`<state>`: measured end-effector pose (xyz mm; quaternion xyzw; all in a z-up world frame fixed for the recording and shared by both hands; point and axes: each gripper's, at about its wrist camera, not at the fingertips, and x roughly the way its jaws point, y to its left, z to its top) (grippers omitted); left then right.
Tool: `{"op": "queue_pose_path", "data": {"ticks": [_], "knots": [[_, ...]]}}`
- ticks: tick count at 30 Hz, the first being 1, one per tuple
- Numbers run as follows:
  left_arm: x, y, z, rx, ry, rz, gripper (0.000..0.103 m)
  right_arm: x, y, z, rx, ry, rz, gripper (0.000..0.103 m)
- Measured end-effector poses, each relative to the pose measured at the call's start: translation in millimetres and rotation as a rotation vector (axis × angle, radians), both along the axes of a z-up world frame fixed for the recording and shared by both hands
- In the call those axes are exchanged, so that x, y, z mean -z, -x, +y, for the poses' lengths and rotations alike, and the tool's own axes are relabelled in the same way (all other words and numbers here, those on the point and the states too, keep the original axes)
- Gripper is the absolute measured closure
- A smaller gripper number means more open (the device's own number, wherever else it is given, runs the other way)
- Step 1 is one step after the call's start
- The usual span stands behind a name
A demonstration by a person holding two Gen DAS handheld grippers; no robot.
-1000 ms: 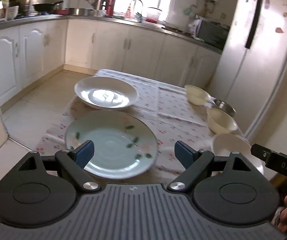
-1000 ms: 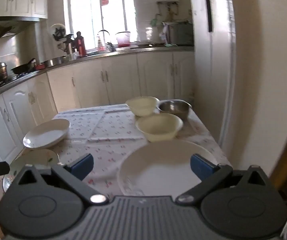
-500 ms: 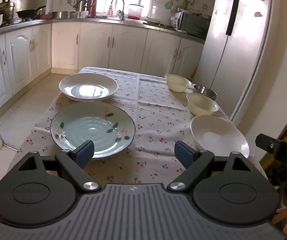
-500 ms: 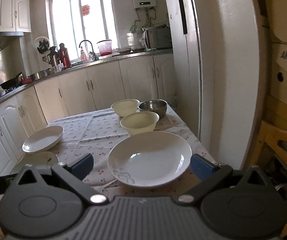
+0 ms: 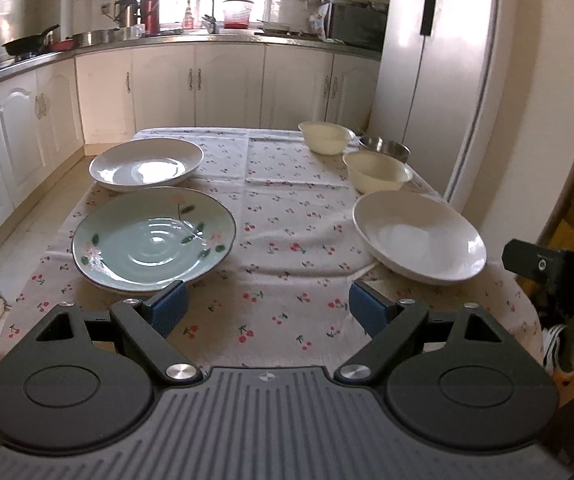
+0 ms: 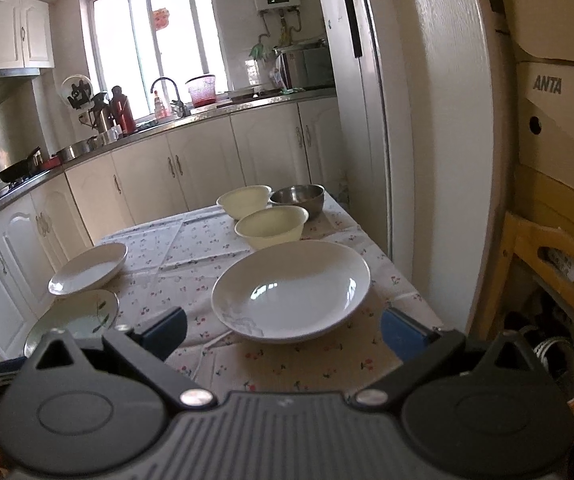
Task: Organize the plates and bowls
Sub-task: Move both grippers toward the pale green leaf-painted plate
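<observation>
Hovering: left gripper (image 5: 267, 308) gaping | round glazed green plate (image 5: 153, 238) (ribbed)

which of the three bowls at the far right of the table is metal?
The steel bowl, farthest right by the fridge. It is grey and shiny; the two cream bowls beside it are matte and pale.

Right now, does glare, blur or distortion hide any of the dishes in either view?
Left wrist: window glare on the far white plate and rings on the green plate, both still readable. Right wrist: blown-out window, sharp near white plate. Fisheye bends the edges of both views.
</observation>
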<state>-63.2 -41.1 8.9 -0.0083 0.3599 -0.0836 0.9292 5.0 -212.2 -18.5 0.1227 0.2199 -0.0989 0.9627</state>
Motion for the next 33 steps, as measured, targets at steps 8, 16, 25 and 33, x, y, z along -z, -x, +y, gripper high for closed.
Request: {"op": "queue_pose_path", "data": {"ticks": [8, 16, 25, 33], "knots": [[3.3, 9.8, 1.9, 0.017, -0.018, -0.047, 0.0, 2.4, 0.3, 3.9, -0.023, 0.01, 0.008, 0.001], [14.4, 7.3, -15.2, 0.013, -0.036, -0.071, 0.0, 6.9, 0.1, 8.0, -0.069, -0.006, 0.008, 0.001], [20.4, -6.3, -10.1, 0.0, -0.014, -0.015, 0.0, 11.6, -7.6, 10.1, -0.091, -0.014, 0.011, 0.001], [35.7, -26.7, -5.3, 0.003, 0.016, 0.047, 0.0, 21.1, -19.1, 9.3, -0.137, -0.041, 0.023, 0.001]]}}
